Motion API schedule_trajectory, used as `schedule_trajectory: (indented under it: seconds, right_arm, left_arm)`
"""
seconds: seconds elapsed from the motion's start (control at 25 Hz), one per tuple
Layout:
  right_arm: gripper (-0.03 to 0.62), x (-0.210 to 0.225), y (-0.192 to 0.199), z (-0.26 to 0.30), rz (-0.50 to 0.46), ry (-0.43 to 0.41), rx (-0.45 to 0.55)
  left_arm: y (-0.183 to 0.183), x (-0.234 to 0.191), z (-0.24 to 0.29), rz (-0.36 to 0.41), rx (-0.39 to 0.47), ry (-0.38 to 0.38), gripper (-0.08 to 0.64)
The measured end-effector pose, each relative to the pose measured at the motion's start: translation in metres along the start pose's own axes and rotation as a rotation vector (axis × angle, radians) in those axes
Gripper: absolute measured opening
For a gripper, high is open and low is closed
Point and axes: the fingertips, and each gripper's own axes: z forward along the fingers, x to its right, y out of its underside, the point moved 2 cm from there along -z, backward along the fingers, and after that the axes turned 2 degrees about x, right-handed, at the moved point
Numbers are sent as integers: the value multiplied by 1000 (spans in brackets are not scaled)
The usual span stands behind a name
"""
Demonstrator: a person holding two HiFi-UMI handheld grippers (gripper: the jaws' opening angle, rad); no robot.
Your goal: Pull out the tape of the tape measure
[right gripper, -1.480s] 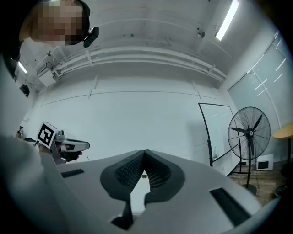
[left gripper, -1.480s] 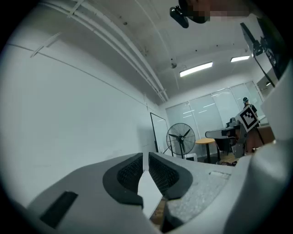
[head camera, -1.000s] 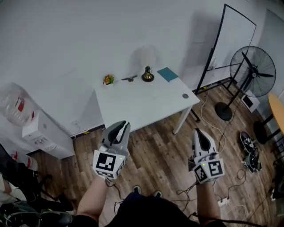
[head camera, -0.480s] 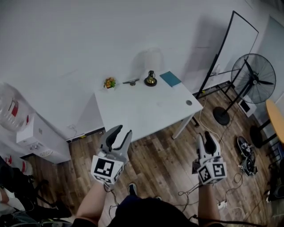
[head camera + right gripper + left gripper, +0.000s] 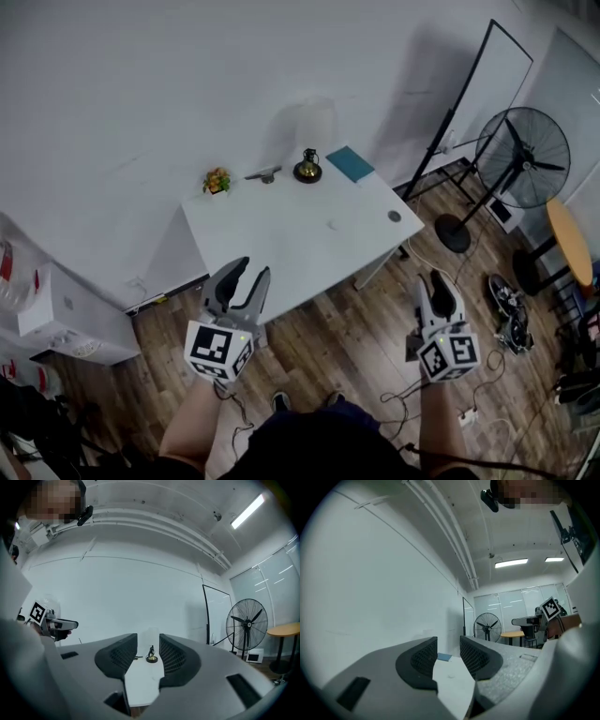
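Tape measure (image 5: 394,216): reads as the small round grey disc on the white table (image 5: 281,234), close to its right front corner. It is too small to confirm. It lies flat, alone, touched by neither gripper.
Table, back edge: a small potted plant (image 5: 217,180), a flat dark item (image 5: 265,174), a dark ornament on a brass-coloured base (image 5: 307,167) and a teal notebook (image 5: 349,162) stand in a loose row by the wall. All are well apart from the disc.
Left gripper (image 5: 251,272): held level in front of the table's near edge, toward its left corner. The jaws stand wide and have just been opening. Nothing is between them; its own view shows only the far tabletop and the notebook through the gap.
Right gripper (image 5: 441,279): held level over the wood floor (image 5: 347,337), in front of the table's right end. The jaws stand parted and have just been opening. Nothing is between them; the ornament shows far off through the gap.
Grippers to disc: both well apart from it, the right one nearer.
Surroundings: a standing fan (image 5: 523,157) is at right, with a black-framed panel (image 5: 469,94) leaning on the wall beside it. Cables (image 5: 487,361) trail across the floor.
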Motion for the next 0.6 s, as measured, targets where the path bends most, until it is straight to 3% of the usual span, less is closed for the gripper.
schedule_trajectory:
  seconds: [0.32, 0.6]
  right_arm:
    - [149, 28, 24, 52, 3, -25, -30]
    - [149, 79, 49, 115, 23, -102, -32]
  left_arm:
    - [25, -5, 60, -8, -48, 14, 144]
    - [33, -2, 128, 35, -95, -53, 144]
